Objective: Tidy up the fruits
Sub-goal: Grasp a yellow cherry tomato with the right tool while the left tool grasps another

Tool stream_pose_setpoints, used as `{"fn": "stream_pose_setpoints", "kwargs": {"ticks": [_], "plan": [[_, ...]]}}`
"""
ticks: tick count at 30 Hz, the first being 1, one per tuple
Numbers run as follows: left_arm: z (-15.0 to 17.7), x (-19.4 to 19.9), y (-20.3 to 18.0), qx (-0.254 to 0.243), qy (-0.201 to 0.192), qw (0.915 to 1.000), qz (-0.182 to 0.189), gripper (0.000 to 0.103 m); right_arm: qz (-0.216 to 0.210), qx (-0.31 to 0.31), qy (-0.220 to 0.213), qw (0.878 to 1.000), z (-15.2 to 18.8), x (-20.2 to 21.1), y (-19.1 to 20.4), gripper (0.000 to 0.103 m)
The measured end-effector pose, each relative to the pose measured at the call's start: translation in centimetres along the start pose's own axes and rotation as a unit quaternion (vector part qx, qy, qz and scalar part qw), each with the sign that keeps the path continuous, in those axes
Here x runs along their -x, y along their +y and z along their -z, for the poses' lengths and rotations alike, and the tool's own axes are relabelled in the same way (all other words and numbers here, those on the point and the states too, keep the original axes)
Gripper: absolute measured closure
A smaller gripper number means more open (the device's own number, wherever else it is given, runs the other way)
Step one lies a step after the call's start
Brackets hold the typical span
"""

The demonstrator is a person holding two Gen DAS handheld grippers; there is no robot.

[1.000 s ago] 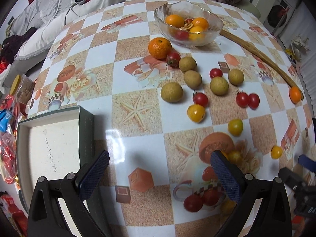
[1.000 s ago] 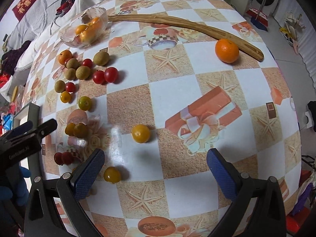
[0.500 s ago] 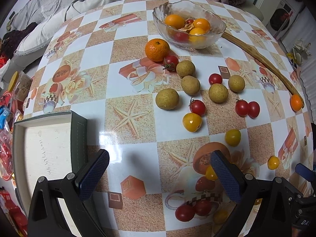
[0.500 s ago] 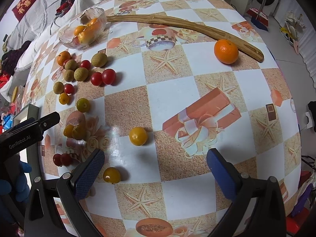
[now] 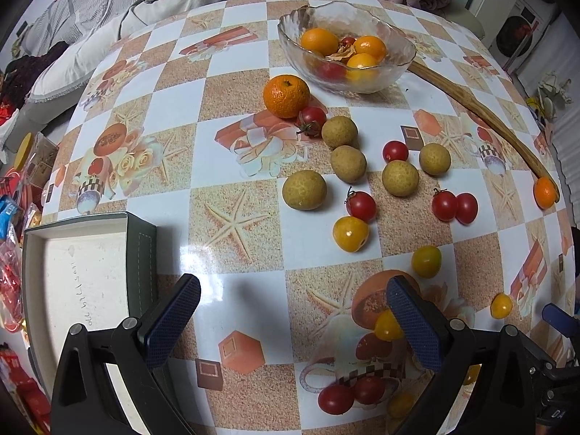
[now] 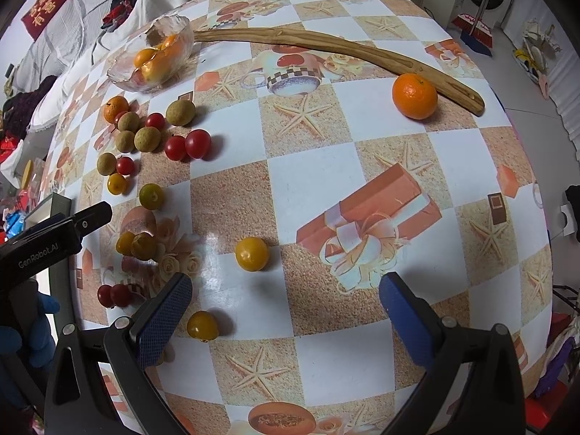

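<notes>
A glass bowl [image 5: 395, 69] at the table's far side holds oranges and small tomatoes. In front of it lie a mandarin [image 5: 286, 96], several brown longans [image 5: 304, 190], red cherry tomatoes [image 5: 361, 204] and yellow ones [image 5: 350, 233]. My left gripper [image 5: 293, 320] hangs open above the near table, nothing between its fingers. My right gripper [image 6: 286, 320] is open too, a yellow tomato [image 6: 251, 254] just ahead of it and another [image 6: 202, 325] by its left finger. A second mandarin [image 6: 414, 96] sits far right.
An open green box [image 5: 141, 261] with a white inside stands at the table's near left edge. A long curved wooden stick [image 6: 326, 47] lies across the far side. The left gripper's body [image 6: 43, 243] shows at the right view's left edge. Clutter lies beyond the table.
The left gripper has drifted forward and slightly left over the table, so the fruit sits lower in view. The right gripper has barely moved. Both stay open.
</notes>
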State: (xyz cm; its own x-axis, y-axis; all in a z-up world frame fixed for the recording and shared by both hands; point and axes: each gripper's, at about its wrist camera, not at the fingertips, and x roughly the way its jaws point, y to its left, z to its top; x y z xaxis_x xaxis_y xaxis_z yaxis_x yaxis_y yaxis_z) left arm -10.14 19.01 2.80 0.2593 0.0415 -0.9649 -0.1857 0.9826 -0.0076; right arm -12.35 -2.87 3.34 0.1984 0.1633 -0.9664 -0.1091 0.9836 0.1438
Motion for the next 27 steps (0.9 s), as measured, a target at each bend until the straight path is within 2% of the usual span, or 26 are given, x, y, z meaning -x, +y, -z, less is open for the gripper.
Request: {"fn": "stream_pose_setpoints", "kwargs": {"ticks": [27], "plan": [[-0.28, -0.41, 0.06, 0.007, -0.001, 1.0, -0.004, 0.0, -0.003, -0.001, 0.001, 1.0, -0.11, 0.02, 0.2, 0.0]]}}
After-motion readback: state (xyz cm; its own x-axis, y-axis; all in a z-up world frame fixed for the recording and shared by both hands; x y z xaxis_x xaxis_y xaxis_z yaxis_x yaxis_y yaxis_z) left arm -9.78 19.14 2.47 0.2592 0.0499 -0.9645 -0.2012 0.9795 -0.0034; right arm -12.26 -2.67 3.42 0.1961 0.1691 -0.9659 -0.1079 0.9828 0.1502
